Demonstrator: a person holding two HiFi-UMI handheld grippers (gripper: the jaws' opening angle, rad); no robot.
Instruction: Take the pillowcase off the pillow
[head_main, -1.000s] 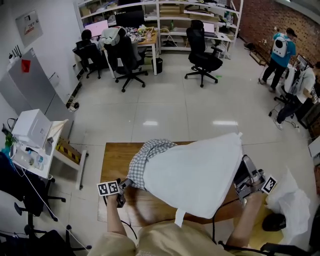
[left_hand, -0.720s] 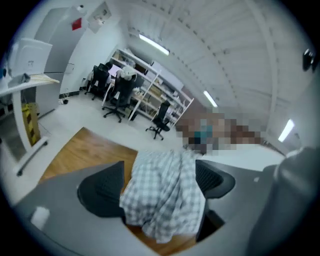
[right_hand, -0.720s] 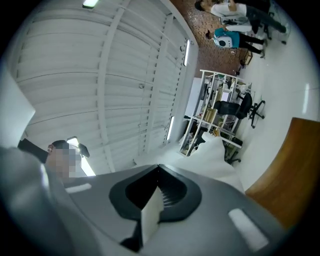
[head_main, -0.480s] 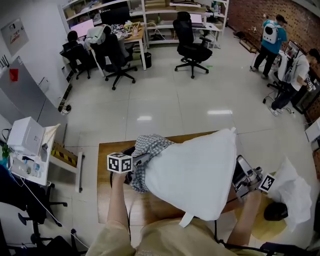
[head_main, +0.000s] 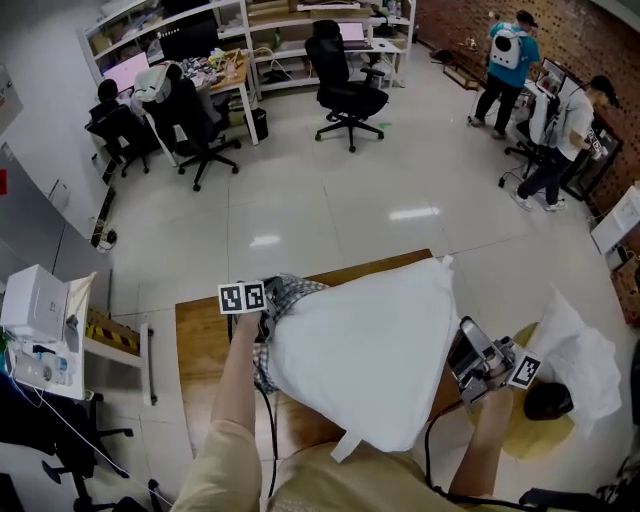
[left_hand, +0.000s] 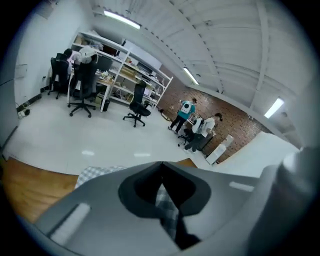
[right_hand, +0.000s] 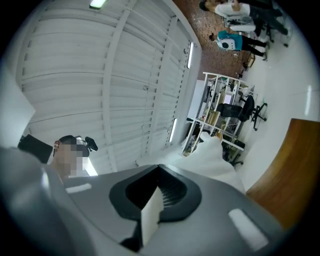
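Left gripper had just snapped closed on the checked pillowcase, with a strip of it pinched between the jaws. The pillowcase sat bunched over the left end of the white pillow, which was held up above the wooden table. Over on the right, the right gripper was clamped together on a fold of the pillow's white cloth.

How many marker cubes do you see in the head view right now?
2. One marker cube sits on the left gripper at the checked fabric; the other cube on the right gripper, right of the white pillow. None seems hidden.
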